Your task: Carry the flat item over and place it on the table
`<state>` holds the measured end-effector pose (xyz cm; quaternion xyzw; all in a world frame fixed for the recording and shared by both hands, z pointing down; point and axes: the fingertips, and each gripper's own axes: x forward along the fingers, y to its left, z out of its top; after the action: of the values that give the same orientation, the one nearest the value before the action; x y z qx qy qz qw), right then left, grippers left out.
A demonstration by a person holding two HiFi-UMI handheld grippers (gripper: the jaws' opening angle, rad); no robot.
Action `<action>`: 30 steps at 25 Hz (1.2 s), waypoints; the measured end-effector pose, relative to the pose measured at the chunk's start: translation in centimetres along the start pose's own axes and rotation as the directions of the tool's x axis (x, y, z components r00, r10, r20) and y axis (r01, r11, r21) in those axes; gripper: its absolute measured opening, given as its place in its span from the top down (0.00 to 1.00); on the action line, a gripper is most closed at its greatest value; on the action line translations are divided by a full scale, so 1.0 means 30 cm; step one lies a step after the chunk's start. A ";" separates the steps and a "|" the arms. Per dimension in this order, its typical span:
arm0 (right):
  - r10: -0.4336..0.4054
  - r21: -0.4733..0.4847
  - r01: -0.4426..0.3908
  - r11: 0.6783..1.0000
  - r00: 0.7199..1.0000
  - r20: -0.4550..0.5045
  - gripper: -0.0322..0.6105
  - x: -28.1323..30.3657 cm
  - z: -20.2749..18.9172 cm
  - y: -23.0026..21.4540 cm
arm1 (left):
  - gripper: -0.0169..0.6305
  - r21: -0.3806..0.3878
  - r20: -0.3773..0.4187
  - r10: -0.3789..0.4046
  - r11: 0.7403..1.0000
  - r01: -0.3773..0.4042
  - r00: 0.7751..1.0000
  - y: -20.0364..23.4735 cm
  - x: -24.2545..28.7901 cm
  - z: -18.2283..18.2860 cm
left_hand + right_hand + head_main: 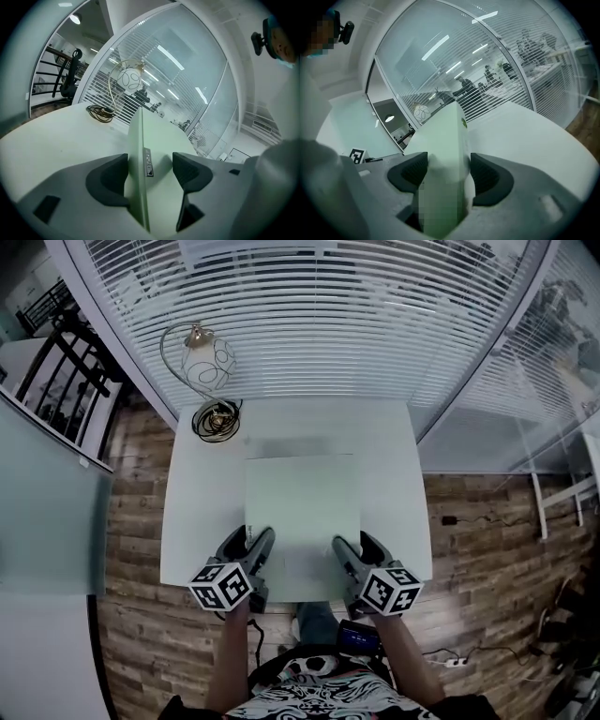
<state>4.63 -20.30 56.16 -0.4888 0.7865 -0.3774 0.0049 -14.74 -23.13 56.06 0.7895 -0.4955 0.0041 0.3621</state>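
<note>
The flat item is a thin, pale green-white square panel. It lies over the middle of the white table, with its near edge reaching past the table's front edge. My left gripper is at its near left corner and my right gripper at its near right corner. In the left gripper view the panel's edge, with a small strip of buttons, stands between the jaws of the left gripper. In the right gripper view the panel fills the gap between the jaws of the right gripper.
A globe lamp on a curved brass stem stands at the table's far left corner, with a coiled cable at its base. A glass wall with white blinds runs behind the table. Wooden floor lies on both sides, and a dark chair stands far left.
</note>
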 end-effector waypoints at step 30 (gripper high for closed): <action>-0.060 0.091 0.072 0.993 0.989 -0.132 0.52 0.223 -0.059 -0.199 | 0.53 -0.078 -0.137 0.059 0.995 -0.070 0.989 0.184 0.241 -0.080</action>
<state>5.04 -25.86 63.41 -0.4884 0.7496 -0.4453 -0.0350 -14.54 -28.76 63.61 0.7555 -0.4949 0.0487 0.4266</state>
